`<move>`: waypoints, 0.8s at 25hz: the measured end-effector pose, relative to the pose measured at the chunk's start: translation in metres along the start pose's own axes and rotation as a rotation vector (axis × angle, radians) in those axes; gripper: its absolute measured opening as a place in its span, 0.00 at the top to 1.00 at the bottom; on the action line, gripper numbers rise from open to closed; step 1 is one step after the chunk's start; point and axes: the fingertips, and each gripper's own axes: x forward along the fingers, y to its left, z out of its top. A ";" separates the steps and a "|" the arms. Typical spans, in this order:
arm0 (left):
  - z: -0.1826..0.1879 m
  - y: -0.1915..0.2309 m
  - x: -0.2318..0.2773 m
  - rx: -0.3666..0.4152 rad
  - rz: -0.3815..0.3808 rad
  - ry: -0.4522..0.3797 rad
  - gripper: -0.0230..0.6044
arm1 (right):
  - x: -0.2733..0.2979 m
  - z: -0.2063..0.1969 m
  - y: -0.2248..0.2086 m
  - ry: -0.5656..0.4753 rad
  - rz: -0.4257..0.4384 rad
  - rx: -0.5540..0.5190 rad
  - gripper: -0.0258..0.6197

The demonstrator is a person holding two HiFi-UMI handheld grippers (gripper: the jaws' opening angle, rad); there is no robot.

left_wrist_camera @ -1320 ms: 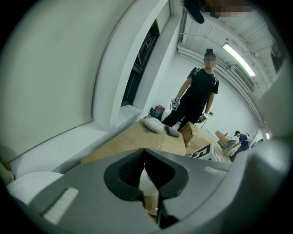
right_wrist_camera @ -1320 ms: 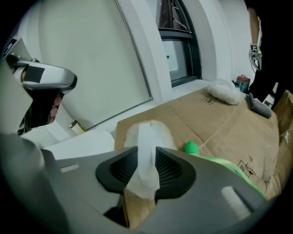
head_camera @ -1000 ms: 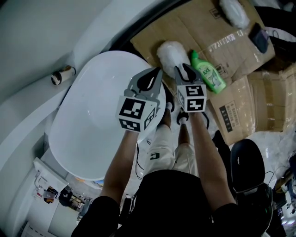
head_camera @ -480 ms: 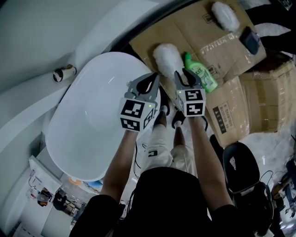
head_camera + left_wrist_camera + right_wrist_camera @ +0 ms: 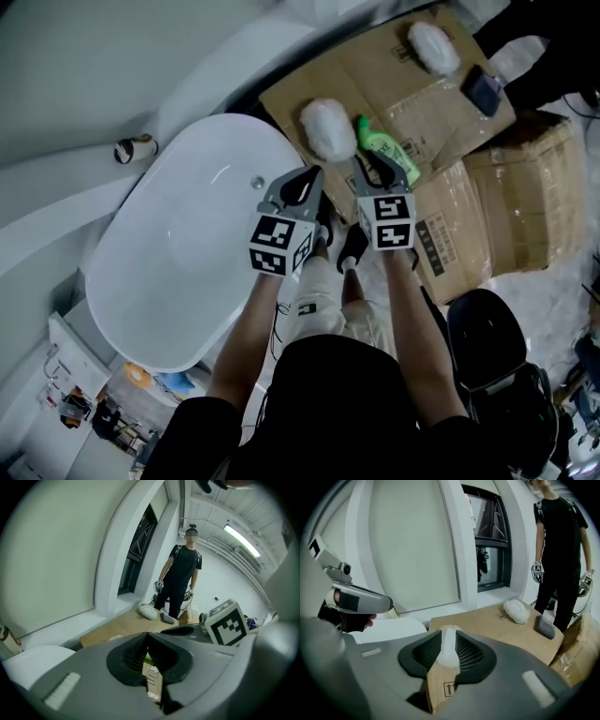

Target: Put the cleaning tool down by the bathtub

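The white fluffy cleaning tool (image 5: pixel 328 127) lay at the brown cardboard sheet's (image 5: pixel 375 66) edge nearest the white oval bathtub (image 5: pixel 178 253); the right gripper (image 5: pixel 372 167) stood slightly apart, empty; the left gripper (image 5: pixel 303 178) was closed on nothing; a careless retreat risked snagging the tool's fibres.

Two fluffy cleaning pads (image 5: pixel 327 128) (image 5: pixel 433 47), one green bottle (image 5: pixel 380 145), one bathtub (image 5: pixel 169 272)

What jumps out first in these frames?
The big white bathtub fills the left of the head view. Right beside it, on flattened cardboard, lie a fluffy white cleaning tool and a green bottle. The left gripper and the right gripper hover just short of them, neither holding anything.
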 end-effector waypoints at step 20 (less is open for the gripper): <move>0.010 -0.090 -0.078 0.016 0.032 -0.124 0.97 | -0.153 0.046 0.031 -0.177 0.033 -0.139 0.81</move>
